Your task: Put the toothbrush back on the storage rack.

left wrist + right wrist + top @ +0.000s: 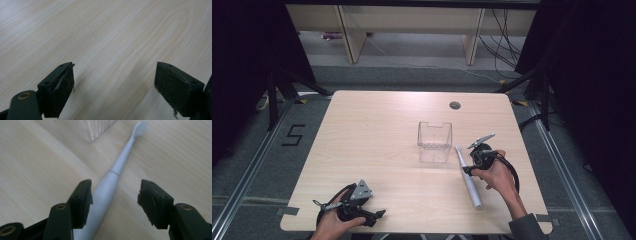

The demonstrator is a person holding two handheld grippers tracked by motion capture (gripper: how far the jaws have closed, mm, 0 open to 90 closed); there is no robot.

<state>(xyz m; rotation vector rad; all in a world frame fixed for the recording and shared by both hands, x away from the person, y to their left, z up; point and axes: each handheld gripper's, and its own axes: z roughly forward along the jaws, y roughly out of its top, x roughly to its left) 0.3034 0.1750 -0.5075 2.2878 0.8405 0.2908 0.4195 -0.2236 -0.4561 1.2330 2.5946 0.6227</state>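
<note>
A white electric toothbrush (468,177) lies flat on the wooden table (372,135), its bristle head pointing toward a clear plastic box (435,141). My right gripper (469,169) hovers just over the handle, jaws open. In the right gripper view the toothbrush (117,167) runs up from beside the left jaw to the box corner (98,130), and the right gripper (113,195) pads do not press on it. My left gripper (377,217) rests near the front left edge. In its own view the left gripper (113,82) stands open over bare wood.
A round cable hole (455,105) sits near the table's far edge. Dark curtains flank both sides, and wooden furniture legs and cables lie on the floor beyond the table.
</note>
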